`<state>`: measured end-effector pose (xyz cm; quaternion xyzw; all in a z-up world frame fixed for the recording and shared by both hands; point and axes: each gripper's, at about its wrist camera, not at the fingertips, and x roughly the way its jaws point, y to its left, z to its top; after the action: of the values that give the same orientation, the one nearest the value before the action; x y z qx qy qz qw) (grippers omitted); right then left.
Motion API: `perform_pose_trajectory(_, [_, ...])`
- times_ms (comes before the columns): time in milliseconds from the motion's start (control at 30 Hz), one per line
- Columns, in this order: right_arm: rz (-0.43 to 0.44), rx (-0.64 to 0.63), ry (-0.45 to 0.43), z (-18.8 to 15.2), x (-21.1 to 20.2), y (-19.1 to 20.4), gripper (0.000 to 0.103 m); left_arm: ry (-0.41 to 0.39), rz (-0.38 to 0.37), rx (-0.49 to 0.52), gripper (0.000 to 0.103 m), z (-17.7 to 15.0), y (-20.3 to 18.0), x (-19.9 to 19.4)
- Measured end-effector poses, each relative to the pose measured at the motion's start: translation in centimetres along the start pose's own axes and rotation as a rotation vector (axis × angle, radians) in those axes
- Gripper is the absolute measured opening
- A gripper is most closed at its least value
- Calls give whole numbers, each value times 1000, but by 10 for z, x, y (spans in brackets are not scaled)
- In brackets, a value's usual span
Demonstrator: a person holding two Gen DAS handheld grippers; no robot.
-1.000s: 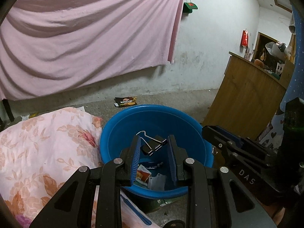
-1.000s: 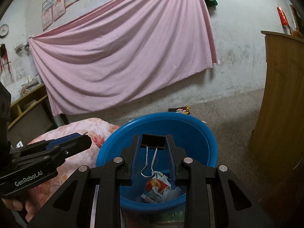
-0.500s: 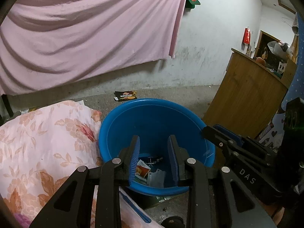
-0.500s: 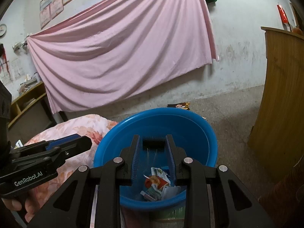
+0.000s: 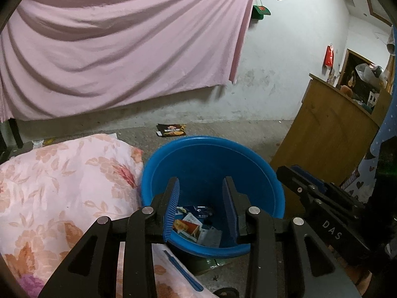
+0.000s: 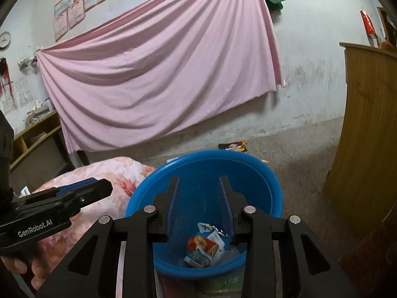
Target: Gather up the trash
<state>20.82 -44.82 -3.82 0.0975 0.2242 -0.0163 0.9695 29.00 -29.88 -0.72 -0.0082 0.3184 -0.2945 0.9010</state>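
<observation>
Pink sheet (image 5: 119, 49) draped over a scuffed white wall, bare concrete floor (image 6: 302, 168), wooden cabinet (image 5: 325, 134) off to the right — that's the room we're working in. Both our grippers hang over the blue basin (image 5: 211, 159), which sits on the floor right up against a floral quilt (image 5: 62, 181). Our left gripper (image 5: 201, 196) has just been easing its jaws wider, and there's nothing between the blue pads, only a clear look down into the basin. Same deal with our right gripper (image 6: 199, 193) — jaws have just been opening, partway apart, and they've got hold of nothing. The trash we've collected, a small heap of wrappers (image 6: 206, 248), lies at the bottom of the basin: crumpled red, white and silvery packets, plus a dark blue one in the left view. We can't pick out any binder clip down there among them. One more piece is on the floor beyond the basin, a dark snack packet (image 5: 171, 130) lying flat near the foot of the wall, well apart from both grippers. A hand (image 6: 27, 270) shows at the lower left of the right view, wrapped round the left gripper's handle.
</observation>
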Motion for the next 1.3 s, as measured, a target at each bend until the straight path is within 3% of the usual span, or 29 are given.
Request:
perform_pose_trajectory(367, [2,-9,-63,5,-11,6,35,-37,45,-5,39,5,8,-25])
perform_pose_trajectory(533, [4,-2,-79,5,-15,7,40,-69,88,-30,74,3,14,-37])
perform_pose_trajectory(667, [-4,0,-94,7,-17,8,51,-64,112,-51,84,-1,19,-40])
perform_pose_trajectory(733, [-13,3,-101,7,-18,8,64,-67,136,-39,85,-1,20,-42])
perform_pose_trajectory(767, [-18,6,-107,7,-19,8,76,-68,145,-34,86,-1,19,-41])
perform_pose_trajectory(833, [-26,16,-124,7,-22,7,82,-78,171,-33,99,-2,21,-43])
perform_pose_trajectory(933, [-35,16,-133,7,-25,8,87,-119,179,-54,99,-7,25,-50])
perform_pose_trajectory(1067, [-28,25,-138,3,-28,7,103,-132,199,-60,99,-12,28,-54])
perform_pose_trajectory(1300, [-29,26,-134,-6,-35,7,103,-164,213,-58,99,-17,32,-69])
